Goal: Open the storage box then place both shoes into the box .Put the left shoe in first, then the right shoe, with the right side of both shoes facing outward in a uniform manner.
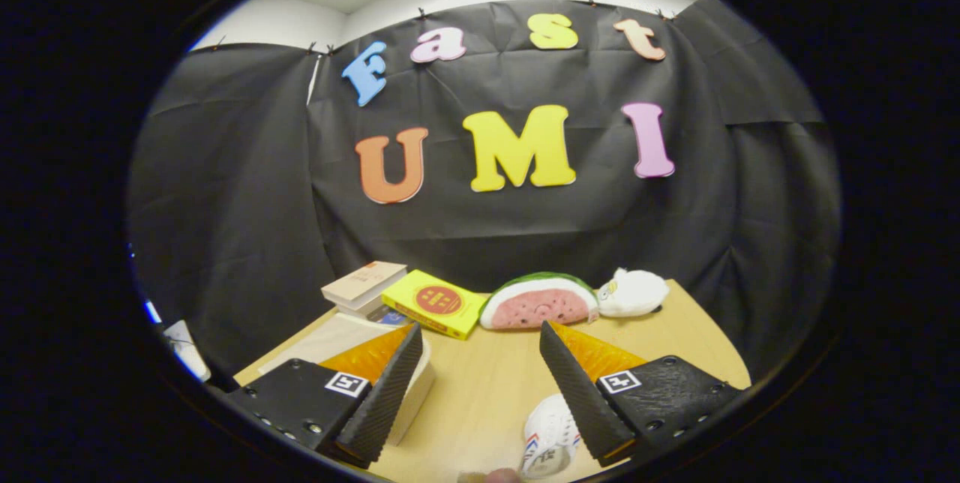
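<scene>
One white shoe (550,434) lies on the light wooden table (480,385), low between the two fingers and close against the inner face of the right finger, which overlaps its right edge. Red and blue stripes mark the shoe's lower left side. Whether it is the left or the right shoe cannot be told.

A pale, cream-coloured storage box (352,337) stands on the left part of the table. The left finger covers much of it; its flat top shows beyond that finger, and one side wall shows just inside the fingertip. Whether the lid is open cannot be told.

The gripper (480,337) is held above the table with its fingers spread wide. Nothing is pinched between them, and bare tabletop fills the gap.

Beyond the fingertips, at the far edge of the table, items stand in a row:
- a stack of books (364,288) on the left;
- a yellow box (435,304) with a red round mark, just beside the books;
- a watermelon-slice plush (538,301) near the middle;
- a white plush toy (634,292), touching the watermelon plush on its right.

A black cloth wall (247,228) hangs behind the table.
</scene>
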Demonstrator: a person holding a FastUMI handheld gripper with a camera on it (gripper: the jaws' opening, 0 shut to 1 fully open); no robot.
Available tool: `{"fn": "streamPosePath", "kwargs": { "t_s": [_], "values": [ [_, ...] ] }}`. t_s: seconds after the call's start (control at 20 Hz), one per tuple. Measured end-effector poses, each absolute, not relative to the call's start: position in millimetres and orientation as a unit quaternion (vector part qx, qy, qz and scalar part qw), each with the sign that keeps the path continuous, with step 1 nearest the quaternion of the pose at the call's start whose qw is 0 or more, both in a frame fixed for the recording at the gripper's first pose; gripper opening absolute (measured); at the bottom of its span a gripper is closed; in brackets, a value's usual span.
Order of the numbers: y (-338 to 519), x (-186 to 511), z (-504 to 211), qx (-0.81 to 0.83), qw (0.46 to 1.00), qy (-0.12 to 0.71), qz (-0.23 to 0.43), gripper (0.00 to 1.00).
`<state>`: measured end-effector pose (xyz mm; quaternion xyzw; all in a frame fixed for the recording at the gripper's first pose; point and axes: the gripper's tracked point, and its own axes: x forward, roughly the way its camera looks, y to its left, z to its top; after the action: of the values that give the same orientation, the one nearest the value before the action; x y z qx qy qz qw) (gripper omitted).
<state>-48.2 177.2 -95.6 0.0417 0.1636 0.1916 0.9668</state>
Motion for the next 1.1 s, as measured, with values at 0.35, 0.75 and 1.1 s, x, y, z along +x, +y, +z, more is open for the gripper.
{"fn": "streamPosePath", "kwargs": {
  "t_s": [0.35, 0.75, 1.1],
  "values": [
    [243, -68, -163, 0.080, 0.927, 0.267, 0.251, 0.95],
    [293, -80, -212, 0.143, 0.878, 0.359, 0.282, 0.95],
    [313, -81, -242, 0.225, 0.825, 0.431, 0.288, 0.96]
  ]
}}
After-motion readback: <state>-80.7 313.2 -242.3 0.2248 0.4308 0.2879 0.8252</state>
